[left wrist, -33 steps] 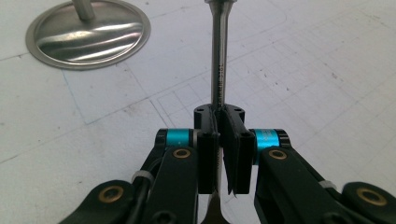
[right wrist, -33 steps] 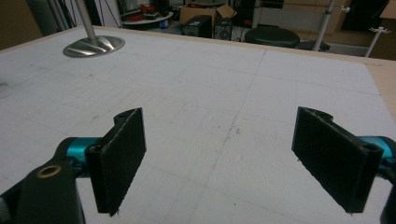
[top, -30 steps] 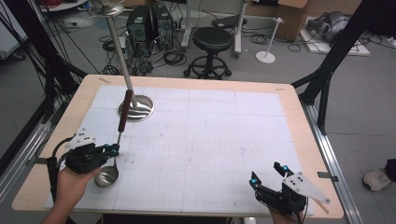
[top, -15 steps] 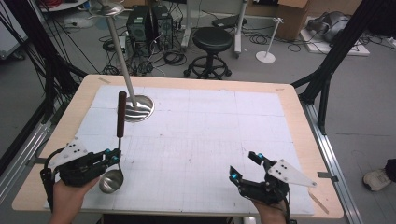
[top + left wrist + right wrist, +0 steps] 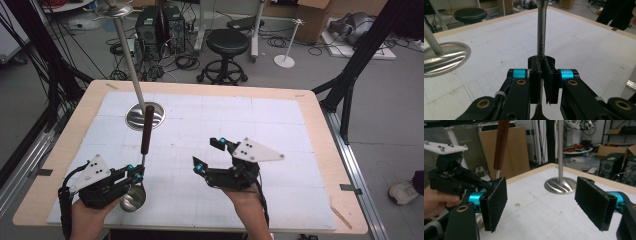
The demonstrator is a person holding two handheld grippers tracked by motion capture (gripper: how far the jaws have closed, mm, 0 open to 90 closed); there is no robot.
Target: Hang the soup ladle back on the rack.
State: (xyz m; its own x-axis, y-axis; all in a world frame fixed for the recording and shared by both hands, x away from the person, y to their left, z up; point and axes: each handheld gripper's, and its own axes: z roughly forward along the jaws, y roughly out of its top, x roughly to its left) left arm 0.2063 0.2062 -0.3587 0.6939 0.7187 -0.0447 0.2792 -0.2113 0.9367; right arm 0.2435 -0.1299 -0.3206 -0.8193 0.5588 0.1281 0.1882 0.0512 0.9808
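left gripper [image 5: 134, 174] at seven o'clock clamps a ladle [image 5: 141, 165] shaft; right gripper [image 5: 209, 155], jaws wide and just narrowing, holds nothing.

Colours, ladle and claws on gridded tabletop

Ladle [image 5: 134, 196]: polished silver bowl and shaft, dark reddish-brown handle. Left claw [image 5: 136, 173]: black body, cyan bands near the tips, brass-coloured pivots, pale grey plate dotted with dark spots. Right claw [image 5: 209, 154]: black too, cyan accents, matt black pads [image 5: 496, 202], white plate. Tabletop [image 5: 310, 150]: white sheet ruled in a faint grey grid, pale wood border. Stand [image 5: 145, 115]: mirror-bright silver round base, silver pole.
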